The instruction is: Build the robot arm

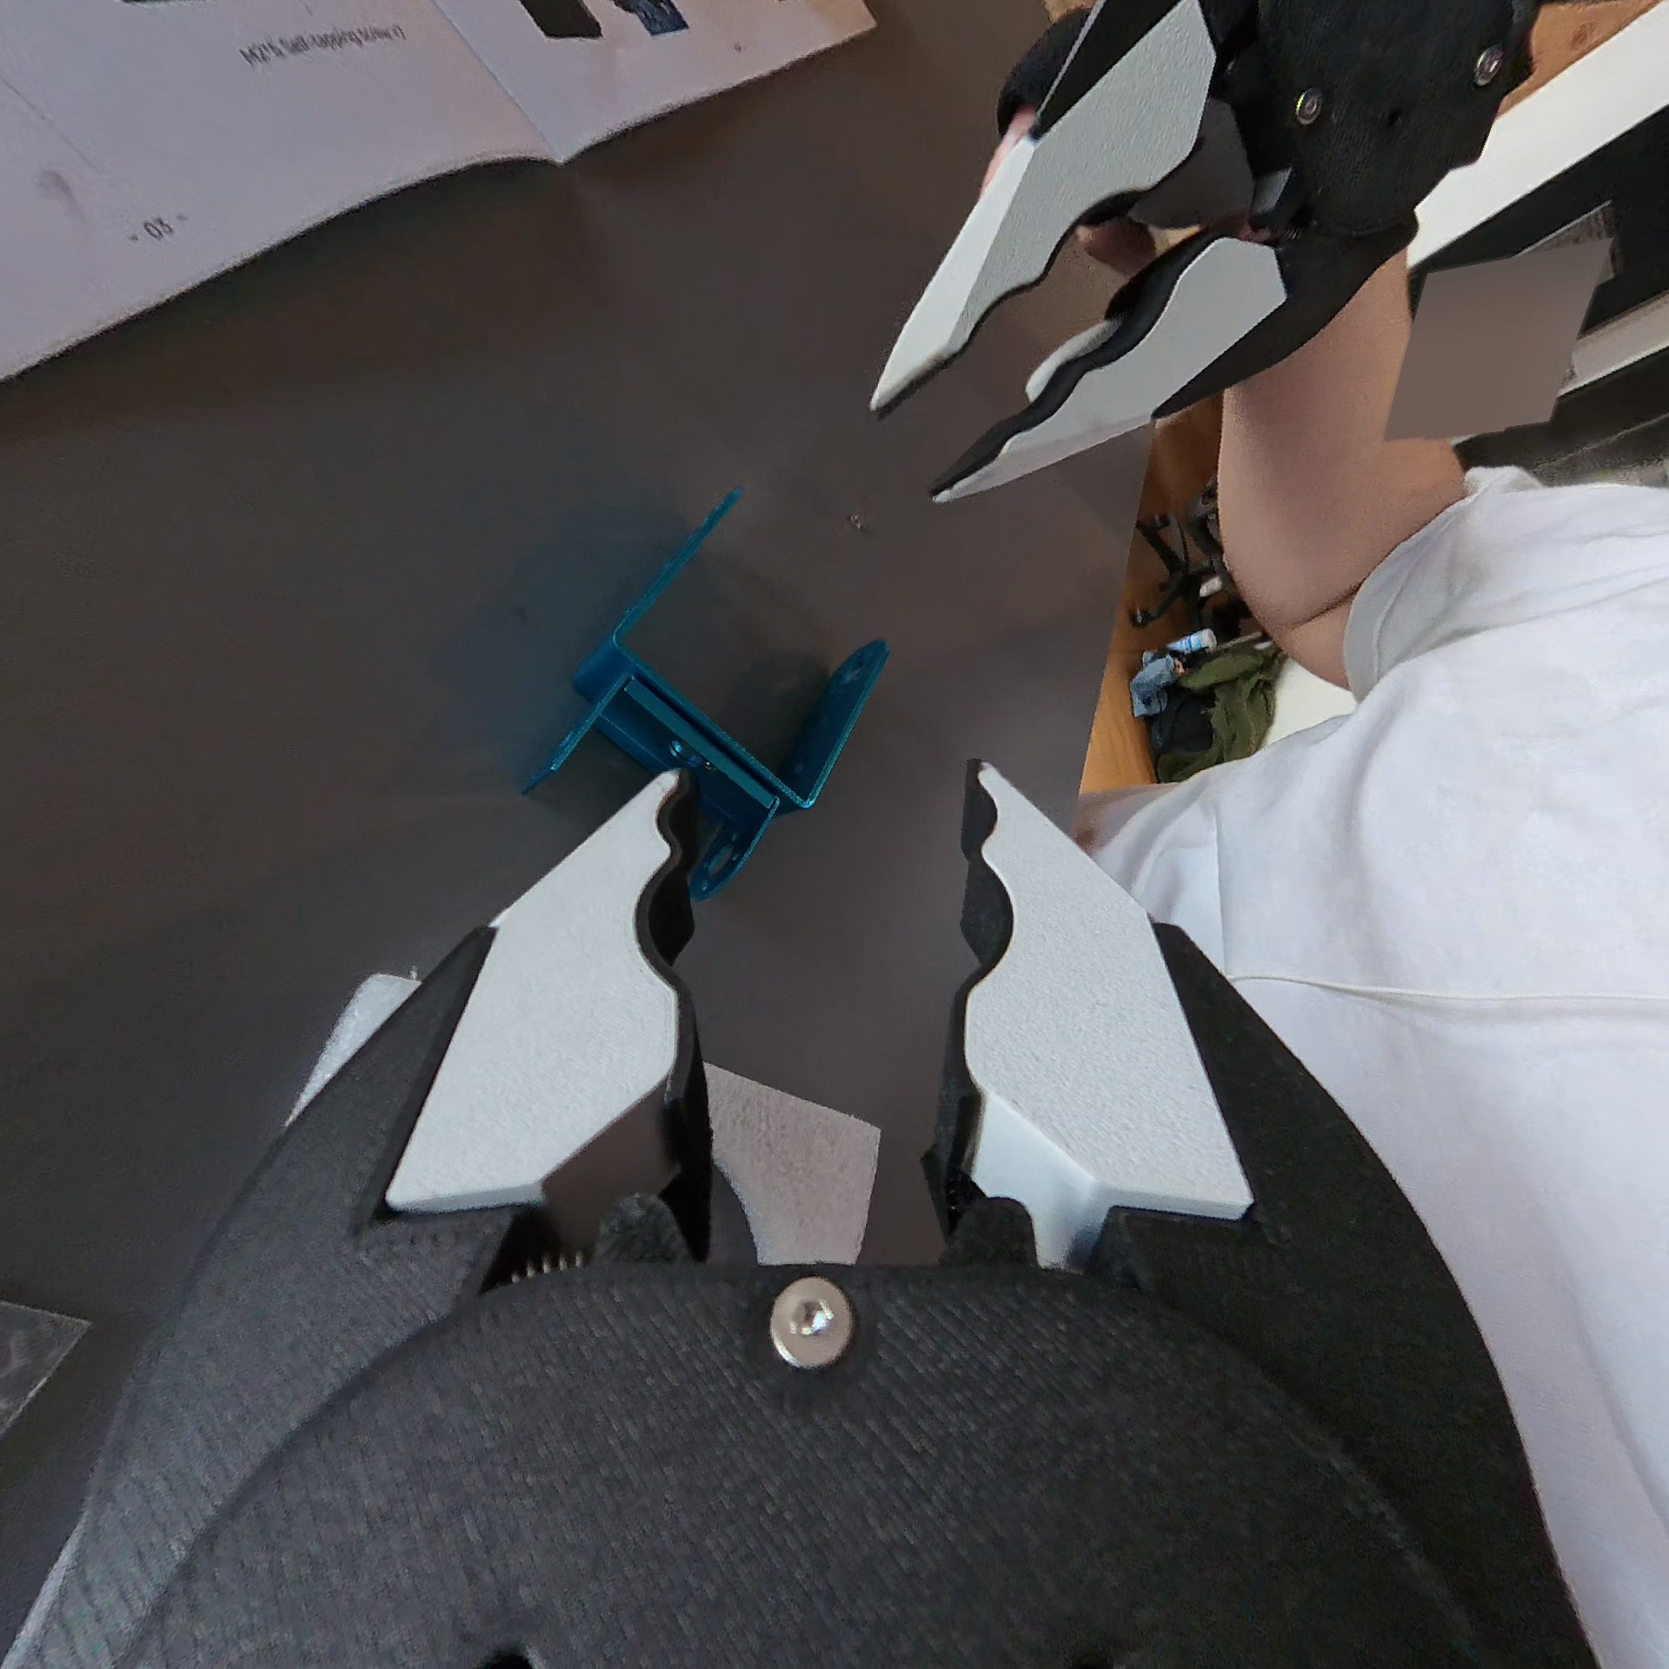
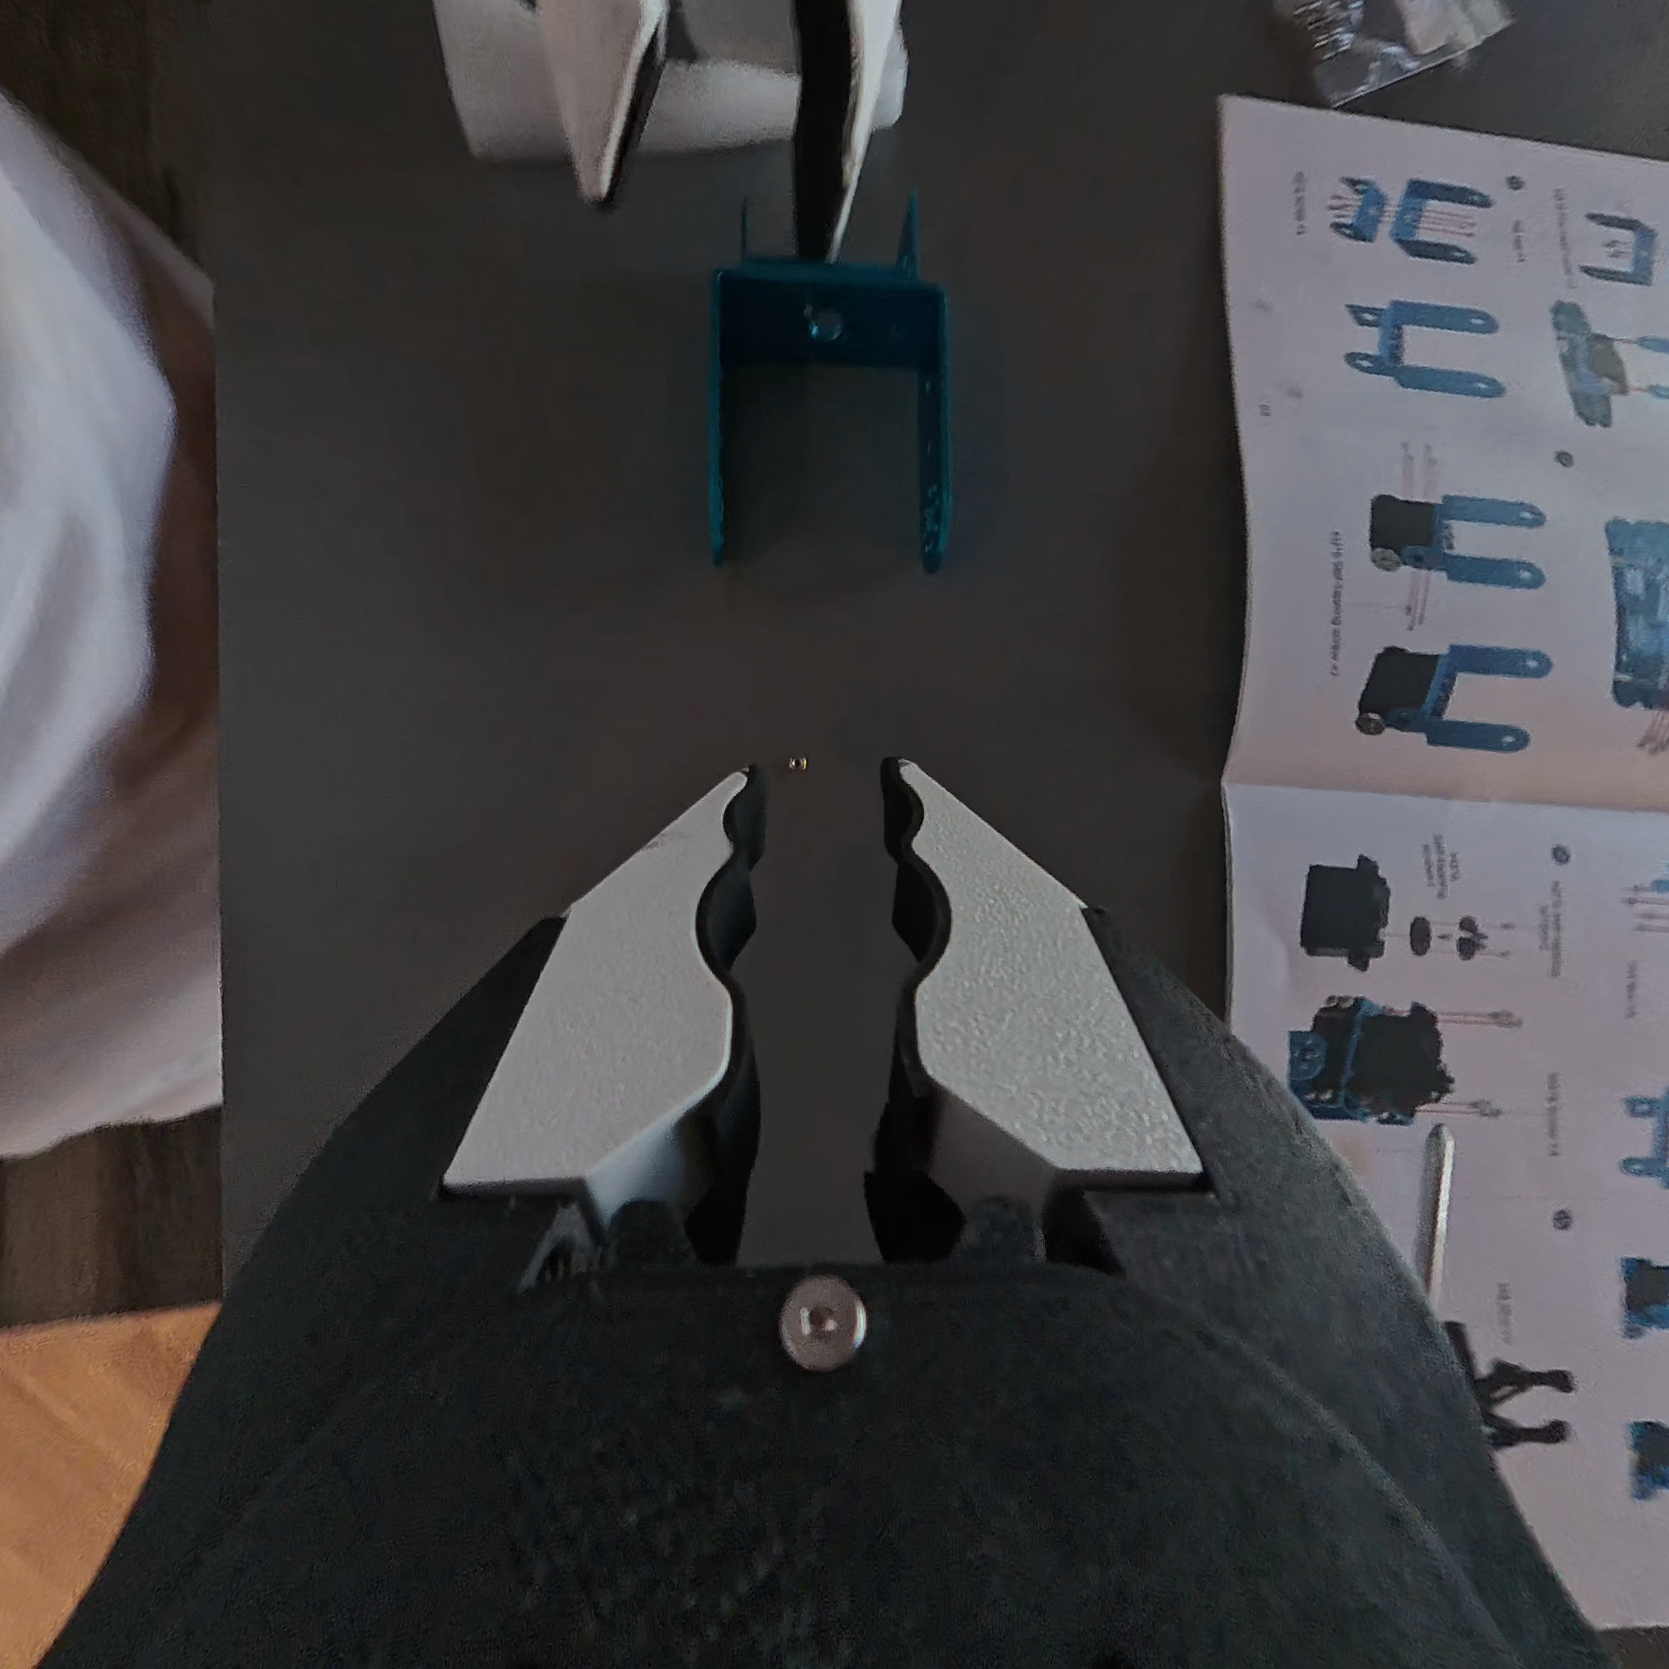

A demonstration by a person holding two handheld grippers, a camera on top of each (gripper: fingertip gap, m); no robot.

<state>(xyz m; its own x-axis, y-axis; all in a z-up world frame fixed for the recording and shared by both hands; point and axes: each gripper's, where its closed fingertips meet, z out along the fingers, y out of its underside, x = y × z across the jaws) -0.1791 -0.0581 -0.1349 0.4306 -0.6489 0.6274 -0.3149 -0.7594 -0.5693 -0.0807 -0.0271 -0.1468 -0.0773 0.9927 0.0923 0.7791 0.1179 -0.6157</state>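
Observation:
A blue metal U-shaped bracket (image 1: 704, 713) lies on the dark mat (image 1: 316, 632); it also shows in the right wrist view (image 2: 831, 397). My left gripper (image 1: 826, 777) is open and empty, with one fingertip (image 1: 673, 795) right at the bracket's near edge. From the right wrist view the left gripper (image 2: 713, 221) reaches in from the far side. My right gripper (image 2: 817, 768) is open and empty, a short way from the bracket's open end. A tiny metal screw or nut (image 2: 797, 764) lies on the mat between its tips. The right gripper (image 1: 912, 447) hovers above the mat in the left wrist view.
An open instruction booklet (image 2: 1445, 632) lies beside the mat, also in the left wrist view (image 1: 271, 135). A white foam block (image 2: 722, 99) sits behind the left gripper. A clear bag of parts (image 2: 1391, 36) and a thin metal tool (image 2: 1436, 1210) lie near the booklet. A person in a white shirt (image 1: 1445, 903) sits at the mat's edge. My right fingertips sit around 12 cm from my left ones.

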